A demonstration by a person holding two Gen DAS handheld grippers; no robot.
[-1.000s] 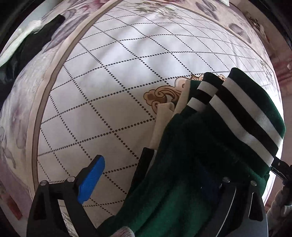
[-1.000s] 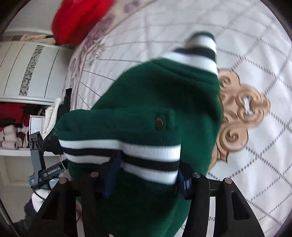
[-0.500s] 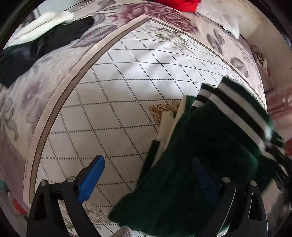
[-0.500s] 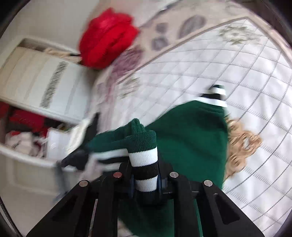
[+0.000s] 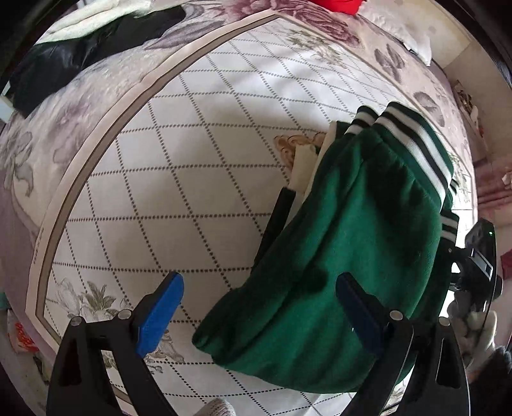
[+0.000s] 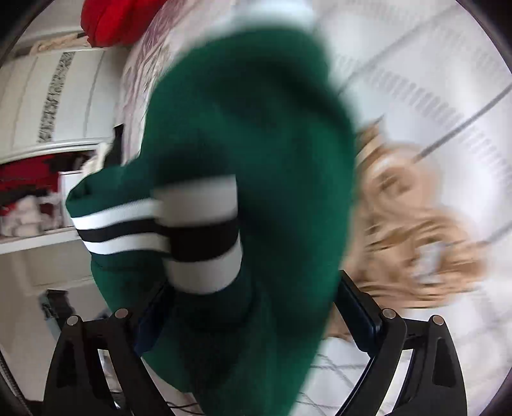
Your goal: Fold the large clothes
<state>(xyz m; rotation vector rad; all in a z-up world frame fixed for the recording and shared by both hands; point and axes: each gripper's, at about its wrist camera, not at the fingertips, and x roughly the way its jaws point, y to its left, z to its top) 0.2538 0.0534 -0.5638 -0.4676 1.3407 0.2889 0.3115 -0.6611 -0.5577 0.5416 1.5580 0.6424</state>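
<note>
A dark green sweater (image 5: 345,256) with black and white striped cuffs and hem lies bunched in folds on the quilted bedspread (image 5: 192,153). My left gripper (image 5: 259,307) hangs above its near left edge, open, with nothing pressed between the blue pads. The right wrist view is blurred. There the sweater (image 6: 249,128) fills the middle, and a striped cuff (image 6: 201,233) lies between the fingers of my right gripper (image 6: 252,313). Its jaws are opening wide, and the pads stand off the cloth. The right gripper's body (image 5: 480,256) shows at the sweater's right edge.
A red garment (image 6: 118,19) lies at the head of the bed by a pillow (image 5: 412,35). Black and white clothes (image 5: 89,48) are heaped at the bed's far left edge. A white cabinet (image 6: 54,96) and shelves of clothes (image 6: 28,192) stand beside the bed.
The left gripper rose and drew back, so more of the bed shows. The right gripper, shut on the striped cuff half a second ago, has dropped toward the sweater and spread its jaws.
</note>
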